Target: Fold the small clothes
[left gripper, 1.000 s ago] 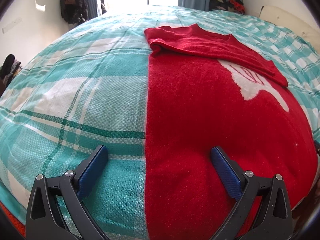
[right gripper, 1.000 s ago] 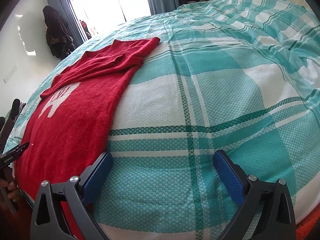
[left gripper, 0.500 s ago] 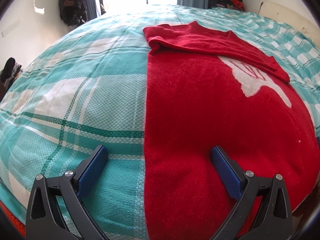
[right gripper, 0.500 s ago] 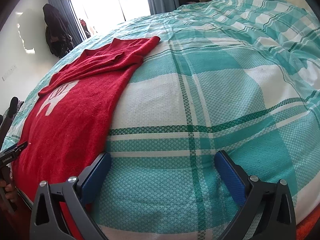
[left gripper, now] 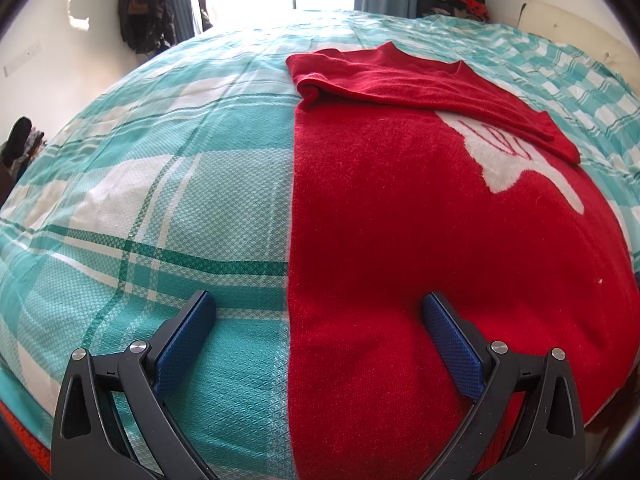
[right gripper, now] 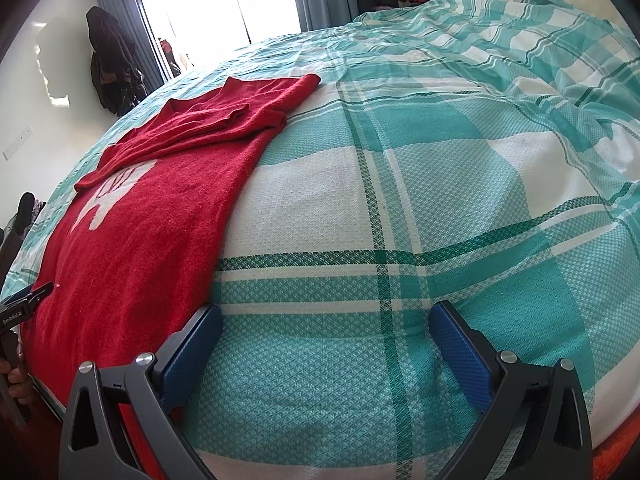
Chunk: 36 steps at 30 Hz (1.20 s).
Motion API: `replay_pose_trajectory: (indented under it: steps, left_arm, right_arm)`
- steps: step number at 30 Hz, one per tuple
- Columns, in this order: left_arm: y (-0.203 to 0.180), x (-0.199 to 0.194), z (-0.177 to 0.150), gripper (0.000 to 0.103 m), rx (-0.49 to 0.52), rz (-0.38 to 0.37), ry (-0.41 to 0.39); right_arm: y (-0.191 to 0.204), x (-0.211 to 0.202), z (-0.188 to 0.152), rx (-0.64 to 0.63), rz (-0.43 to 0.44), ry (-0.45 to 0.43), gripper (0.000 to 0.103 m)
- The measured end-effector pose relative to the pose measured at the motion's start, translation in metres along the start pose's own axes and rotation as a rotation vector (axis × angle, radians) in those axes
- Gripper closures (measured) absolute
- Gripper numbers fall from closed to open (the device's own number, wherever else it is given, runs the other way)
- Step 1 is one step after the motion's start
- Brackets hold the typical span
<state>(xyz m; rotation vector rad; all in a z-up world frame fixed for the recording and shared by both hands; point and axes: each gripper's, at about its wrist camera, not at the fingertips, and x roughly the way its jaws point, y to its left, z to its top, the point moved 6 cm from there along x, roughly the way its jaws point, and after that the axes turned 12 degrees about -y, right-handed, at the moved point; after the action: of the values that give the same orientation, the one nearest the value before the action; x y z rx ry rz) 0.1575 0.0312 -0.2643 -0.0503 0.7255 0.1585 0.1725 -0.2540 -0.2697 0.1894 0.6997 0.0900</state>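
A red knitted sweater with a white motif on its front [left gripper: 440,220] lies flat on a bed covered by a teal, white and green checked woven bedspread [left gripper: 160,200]. Its hem reaches the near edge of the bed, and its neckline points toward the far edge by the bright window. Both sleeves are folded inward across the upper chest, so the body forms a long straight-sided strip; one folded sleeve partly covers the top of the white motif.

The left gripper [left gripper: 316,312], black-framed with blue textured pads, hovers low at the near edge with its jaws spread wide. It straddles the sweater's left side edge: one pad sits over bare bedspread, the other over red knit. Whether the pads touch the fabric cannot be told.

The right gripper [right gripper: 325,322] also stands wide open and holds nothing. Its left pad lies just beside the sweater's [right gripper: 152,220] right side edge near the hem, and the other pad is over the bedspread [right gripper: 460,200]. In the right wrist view, part of the other gripper and some fingers [right gripper: 16,380] show at the left margin.
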Motion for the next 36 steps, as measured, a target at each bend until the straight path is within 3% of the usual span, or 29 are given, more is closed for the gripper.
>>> replay_pose_trajectory:
  steps: [31,36]
  left_arm:
    - [0.000,-0.001,-0.001,0.001,0.002,0.002,-0.001]
    - [0.000,0.000,0.000,0.001,0.009,0.006,-0.004]
  right_arm:
    - [0.002,0.000,0.000,-0.034,-0.025,-0.008,0.001]
    - [0.006,-0.016,0.010,-0.081,-0.089,-0.025,0.001]
